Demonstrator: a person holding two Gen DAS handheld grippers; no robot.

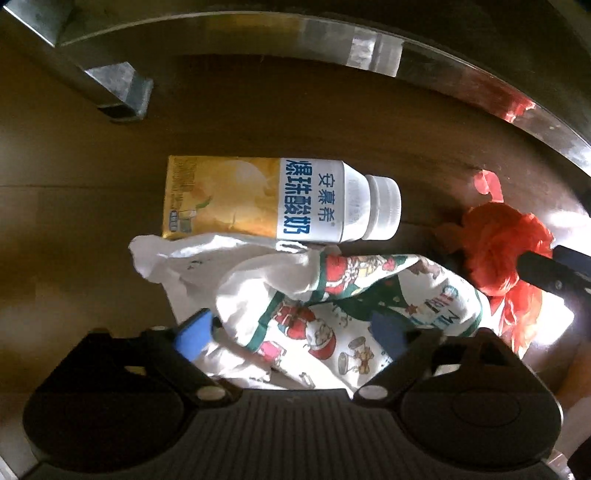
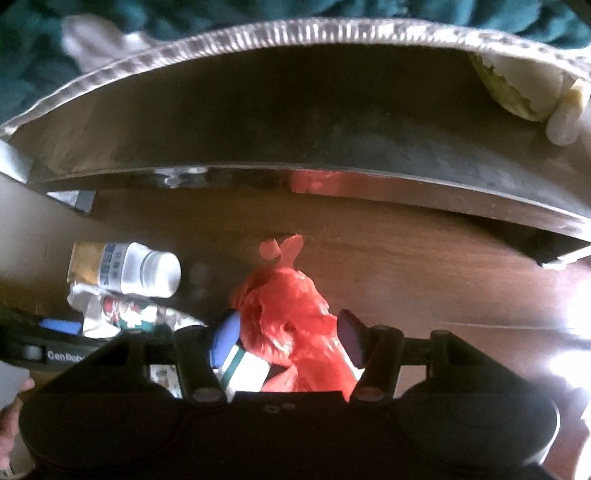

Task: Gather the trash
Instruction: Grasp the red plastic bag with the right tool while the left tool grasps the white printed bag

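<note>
Dark brown wood floor (image 1: pixel 295 122), glossy where sunlight hits it at the right. A metal rail (image 1: pixel 461 62) curves over it, with a metal leg (image 1: pixel 122 92) coming down at the left. From the right wrist view, a dark tabletop (image 2: pixel 295 122) sits over that rail, with green fabric (image 2: pixel 147 18) beyond.

Three bits of trash lie under there, close together. One bottle (image 1: pixel 280 199) on its side, white cap pointing right. One printed wrapper (image 1: pixel 332 302), crumpled, touching the bottle's near side. One red bag (image 2: pixel 291 321), bunched up, just right of the wrapper.

The left gripper (image 1: pixel 295 332) has its blue pads either side of the wrapper, spread wide; whether they press it, I cannot tell. The right gripper (image 2: pixel 291 336) straddles the red bag; grip unclear too.
</note>
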